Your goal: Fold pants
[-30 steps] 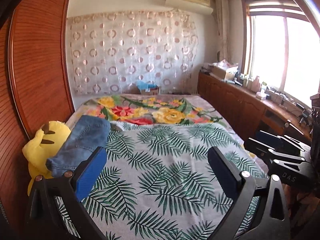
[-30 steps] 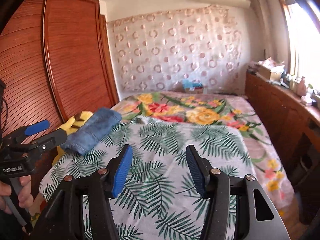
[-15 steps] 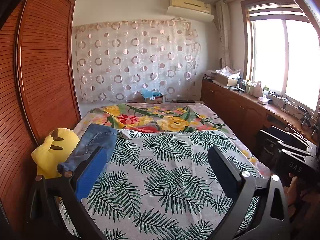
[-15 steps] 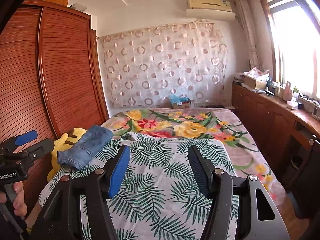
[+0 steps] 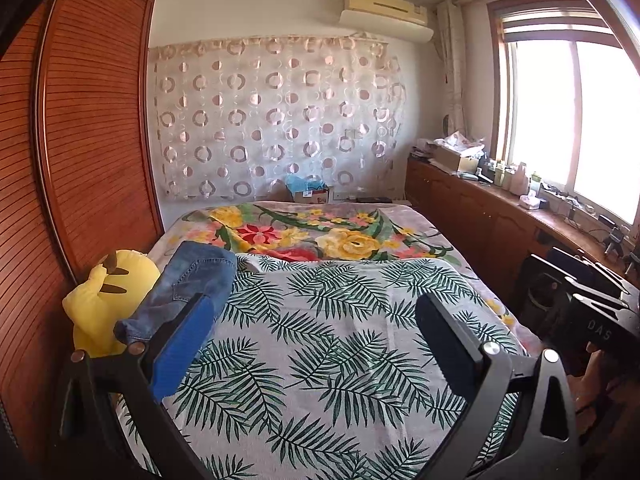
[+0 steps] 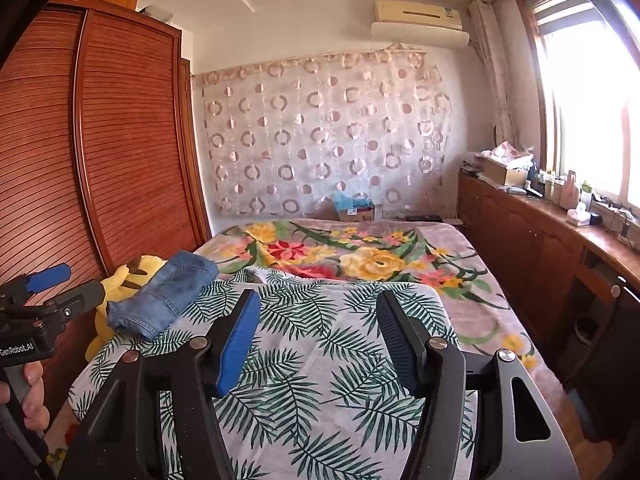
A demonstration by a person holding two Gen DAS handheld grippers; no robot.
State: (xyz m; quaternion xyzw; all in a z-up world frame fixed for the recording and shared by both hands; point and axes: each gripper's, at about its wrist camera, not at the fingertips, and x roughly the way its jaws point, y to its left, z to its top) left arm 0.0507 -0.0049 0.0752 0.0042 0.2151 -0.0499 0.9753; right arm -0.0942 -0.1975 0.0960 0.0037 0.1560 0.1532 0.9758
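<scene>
The folded blue jeans (image 5: 188, 292) lie at the left edge of the bed, partly on a yellow plush toy (image 5: 104, 300); in the right wrist view the jeans (image 6: 164, 292) sit left of centre. My left gripper (image 5: 314, 300) is open over the leaf-print sheet (image 5: 320, 360), with nothing between its pads. Its blue pad overlaps the jeans in the picture but stands nearer than them. My right gripper (image 6: 316, 300) is open too, empty, above the same sheet (image 6: 320, 380). The left gripper (image 6: 68, 284) also shows at the far left, with a hand (image 6: 32, 396) on its handle.
A floral blanket (image 6: 360, 256) covers the far half of the bed. A wooden wardrobe (image 6: 120, 160) stands along the left. A low wooden cabinet (image 6: 540, 240) with bottles and boxes runs under the window on the right. A patterned curtain (image 5: 280, 120) hangs behind.
The right wrist view has tipped upward and drawn back a little, showing more ceiling. The left view shifted only slightly. Both grippers stay open and the jeans have not moved.
</scene>
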